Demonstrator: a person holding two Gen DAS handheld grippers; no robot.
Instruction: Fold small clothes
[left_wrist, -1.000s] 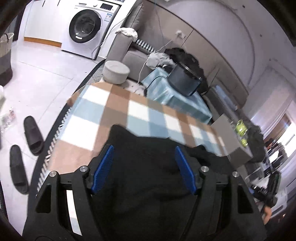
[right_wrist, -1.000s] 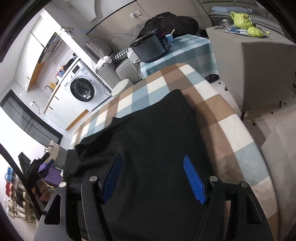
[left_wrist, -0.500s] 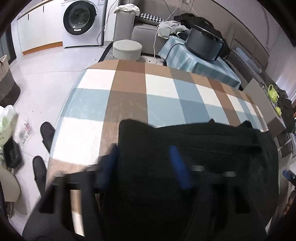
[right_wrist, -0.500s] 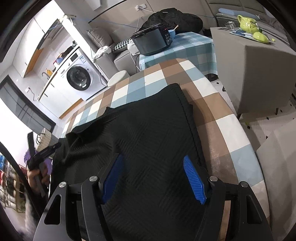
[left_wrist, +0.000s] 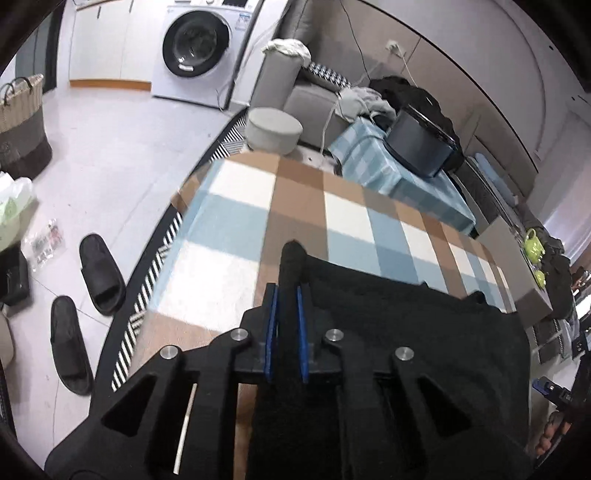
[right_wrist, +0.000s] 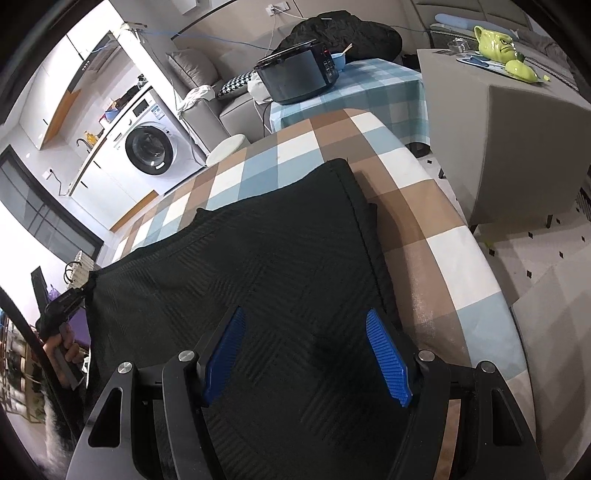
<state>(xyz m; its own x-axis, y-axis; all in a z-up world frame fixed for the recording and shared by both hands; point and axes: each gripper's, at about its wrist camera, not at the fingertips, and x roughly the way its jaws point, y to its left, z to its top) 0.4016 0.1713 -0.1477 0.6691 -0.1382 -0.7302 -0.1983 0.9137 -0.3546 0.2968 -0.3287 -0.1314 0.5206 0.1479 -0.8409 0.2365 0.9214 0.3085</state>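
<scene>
Clamping the left tool (left_wrist: 284, 295) on a bunched corner of the black garment (right_wrist: 266, 266), we have that corner raised off the checked bench (right_wrist: 424, 229). Right tool (right_wrist: 306, 354) hovers with jaws apart over the garment's opposite end, which lies flat, long axis running tool to tool, so we judge the right side grabs next.

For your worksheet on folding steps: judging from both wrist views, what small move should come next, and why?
Probably close the right gripper on the black garment. The left gripper is already shut on a pinched edge, while the right one hangs open over cloth lying flat on the checked tablecloth.
</scene>
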